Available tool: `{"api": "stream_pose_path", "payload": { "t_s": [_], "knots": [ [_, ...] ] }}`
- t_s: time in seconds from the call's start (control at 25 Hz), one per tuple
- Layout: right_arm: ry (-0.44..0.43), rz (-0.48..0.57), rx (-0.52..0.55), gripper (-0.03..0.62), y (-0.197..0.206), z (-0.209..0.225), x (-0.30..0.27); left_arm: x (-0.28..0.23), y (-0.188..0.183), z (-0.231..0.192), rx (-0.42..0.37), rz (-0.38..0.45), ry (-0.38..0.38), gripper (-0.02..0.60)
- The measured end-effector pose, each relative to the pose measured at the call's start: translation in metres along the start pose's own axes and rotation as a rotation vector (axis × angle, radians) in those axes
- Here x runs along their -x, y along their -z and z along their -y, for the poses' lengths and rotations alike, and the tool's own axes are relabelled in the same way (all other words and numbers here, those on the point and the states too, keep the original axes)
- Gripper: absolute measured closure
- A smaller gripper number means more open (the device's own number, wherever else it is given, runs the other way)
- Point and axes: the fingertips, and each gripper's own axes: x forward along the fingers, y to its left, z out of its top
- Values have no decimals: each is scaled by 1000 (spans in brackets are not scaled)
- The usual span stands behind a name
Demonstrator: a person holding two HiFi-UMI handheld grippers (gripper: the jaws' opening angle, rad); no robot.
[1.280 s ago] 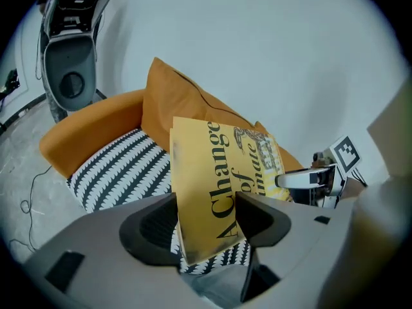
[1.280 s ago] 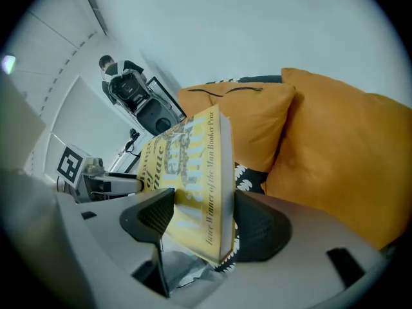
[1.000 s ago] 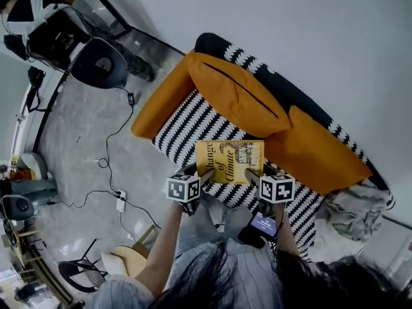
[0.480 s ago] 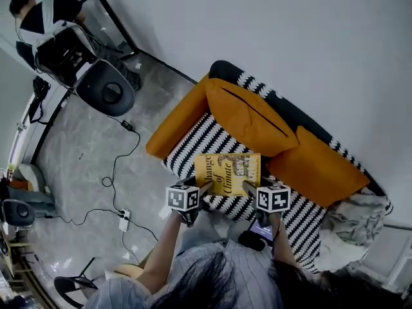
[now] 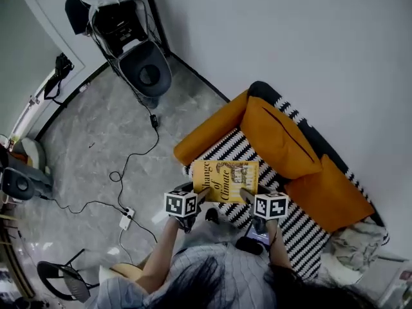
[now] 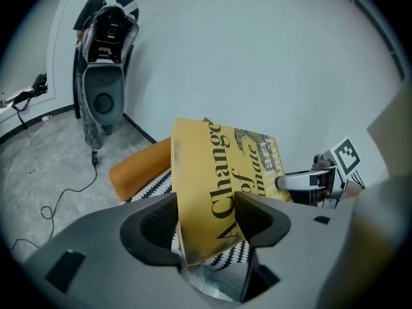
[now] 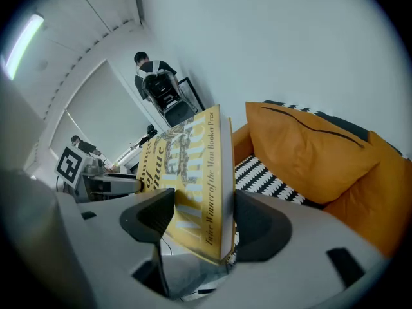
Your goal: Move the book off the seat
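A yellow book (image 5: 225,180) hangs in the air over the front left part of the black-and-white striped sofa seat (image 5: 293,219), clear of the cushion. My left gripper (image 5: 202,196) is shut on the book's near left corner. My right gripper (image 5: 248,196) is shut on its near right corner. In the left gripper view the book (image 6: 219,185) stands slanted between the jaws of the left gripper (image 6: 206,223), and the right gripper (image 6: 314,180) shows beyond it. In the right gripper view the book's edge (image 7: 222,172) runs between the jaws of the right gripper (image 7: 201,224).
Two orange cushions (image 5: 280,139) (image 5: 335,197) lean on the sofa back, and an orange bolster (image 5: 209,134) lies at its left end. A cable and power strip (image 5: 125,219) cross the grey floor. A black machine (image 5: 145,69) stands by the wall. A phone (image 5: 259,235) rests on the person's lap.
The view has swung, so the sofa now sits lower and further right. The book, still held by both grippers, has shifted from mid-seat toward the seat's front left end.
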Motion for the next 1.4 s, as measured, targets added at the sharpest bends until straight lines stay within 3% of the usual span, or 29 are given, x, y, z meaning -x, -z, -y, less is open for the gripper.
{"api": "stream_pose_path", "payload": {
  "t_s": [0.24, 0.6, 0.8, 1.08, 1.4],
  "knots": [
    [-28, -57, 89, 290, -16, -55, -40, 39, 0, -58, 91, 40, -51, 298],
    [-154, -141, 246, 290, -27, -89, -49, 74, 22, -63, 251, 138, -166, 297],
    [-231, -186, 342, 290, -22, -105, -40, 97, 45, -48, 348, 196, -244, 296],
    [-390, -320, 514, 290, 26, -122, -29, 131, 123, -10, 539, 285, -424, 298],
    [-526, -409, 688, 290, 72, -145, -12, 157, 191, 30, 707, 400, -555, 296]
  ]
}}
